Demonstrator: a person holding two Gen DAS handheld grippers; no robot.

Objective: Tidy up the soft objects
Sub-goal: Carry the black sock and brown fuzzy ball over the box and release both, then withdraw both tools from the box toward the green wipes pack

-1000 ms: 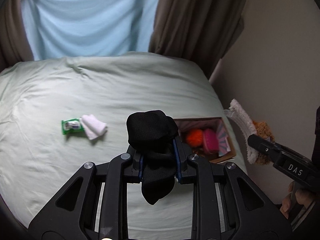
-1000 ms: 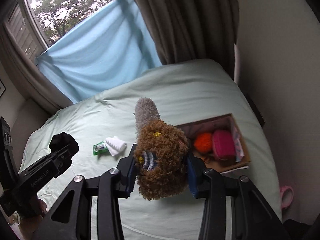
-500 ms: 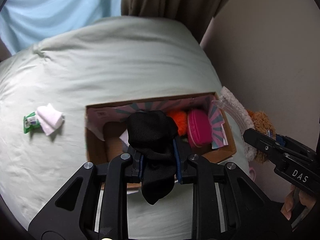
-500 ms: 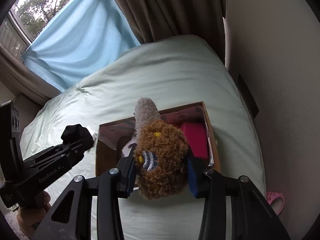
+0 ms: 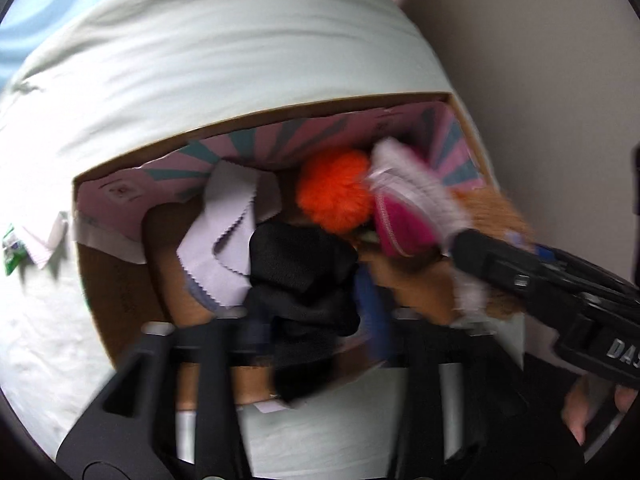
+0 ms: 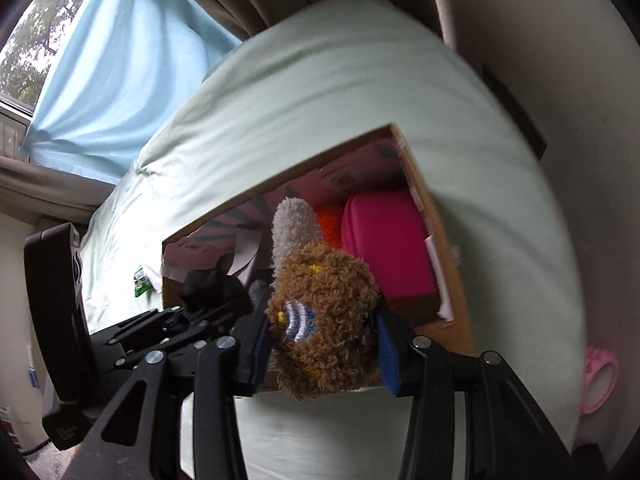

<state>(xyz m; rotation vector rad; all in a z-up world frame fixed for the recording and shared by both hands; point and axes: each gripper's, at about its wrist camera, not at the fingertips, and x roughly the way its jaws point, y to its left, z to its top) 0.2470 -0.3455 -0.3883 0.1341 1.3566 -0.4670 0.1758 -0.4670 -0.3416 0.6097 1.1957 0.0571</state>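
My left gripper (image 5: 308, 320) is shut on a black sock (image 5: 304, 276) and holds it over the near part of an open cardboard box (image 5: 120, 292) on the bed. My right gripper (image 6: 320, 340) is shut on a brown plush toy (image 6: 320, 320) with a white fuzzy piece (image 6: 294, 224) sticking up, just over the box's near edge (image 6: 460, 280). The plush and right gripper also show at the right of the left wrist view (image 5: 504, 248). Inside the box lie an orange pompom (image 5: 336, 192), a pink pouch (image 6: 384, 248) and a pale cloth (image 5: 232, 232).
The box sits near the right edge of a pale green bed (image 5: 240, 60). A white folded cloth with a green packet (image 5: 16, 248) lies on the bed left of the box. A pink object (image 6: 598, 380) lies on the floor at the right. A wall runs close on the right.
Both grippers have moved forward and down toward the box, which now fills the views. The sock and the plush stay gripped. The view is blurred by motion.
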